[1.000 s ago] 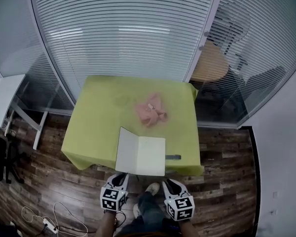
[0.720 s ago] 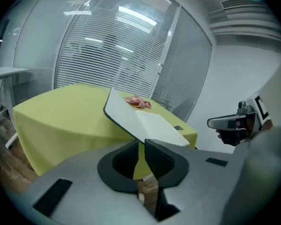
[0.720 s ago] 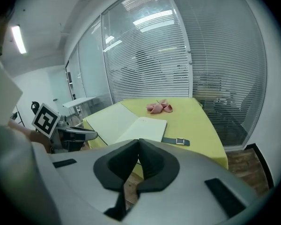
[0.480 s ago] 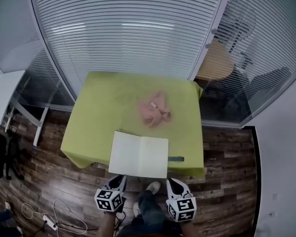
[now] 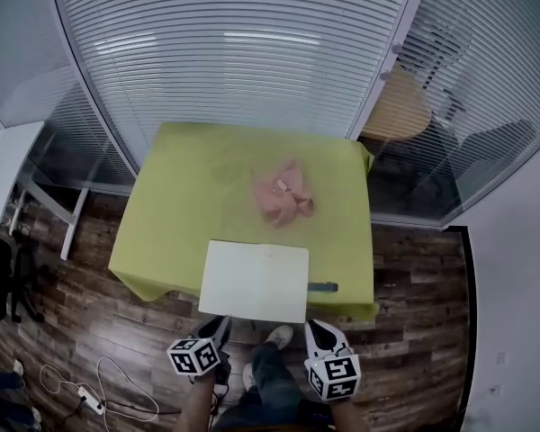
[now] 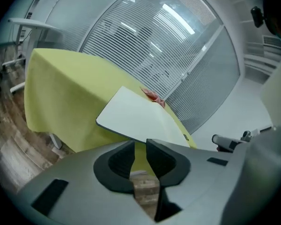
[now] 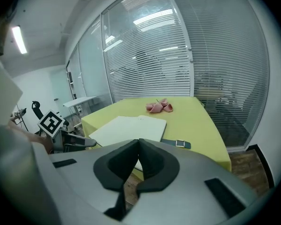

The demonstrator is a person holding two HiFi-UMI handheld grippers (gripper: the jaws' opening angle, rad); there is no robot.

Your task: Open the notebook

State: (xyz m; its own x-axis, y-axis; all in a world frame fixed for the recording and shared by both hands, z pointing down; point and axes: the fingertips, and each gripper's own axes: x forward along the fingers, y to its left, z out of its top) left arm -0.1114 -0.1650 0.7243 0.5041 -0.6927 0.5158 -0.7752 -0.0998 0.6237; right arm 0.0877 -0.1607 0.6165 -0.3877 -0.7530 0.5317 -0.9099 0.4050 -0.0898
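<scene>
The notebook (image 5: 255, 280) lies open and flat at the near edge of the yellow-green table (image 5: 189, 205), its white pages up and overhanging the edge a little. It shows too in the left gripper view as a white slab, the notebook (image 6: 136, 114), and in the right gripper view as the notebook (image 7: 126, 128). My left gripper (image 5: 218, 328) hangs just short of its near left corner; its jaws have just been opening and stand slightly apart with nothing between them. My right gripper (image 5: 317, 329) is shut and empty, just short of the near right corner.
A crumpled pink cloth (image 5: 282, 193) lies mid-table behind the notebook. A dark strap with a buckle (image 5: 322, 287) sticks out from the notebook's right side. Glass walls with blinds (image 5: 252, 52) close off the far side. The floor is wood, with a cable (image 5: 99, 394) at the left.
The notebook's left cover, upright a second ago, has swung down flat to the left. My left gripper has dropped lower, rolled and drawn back from the notebook's edge. The right gripper has stayed put.
</scene>
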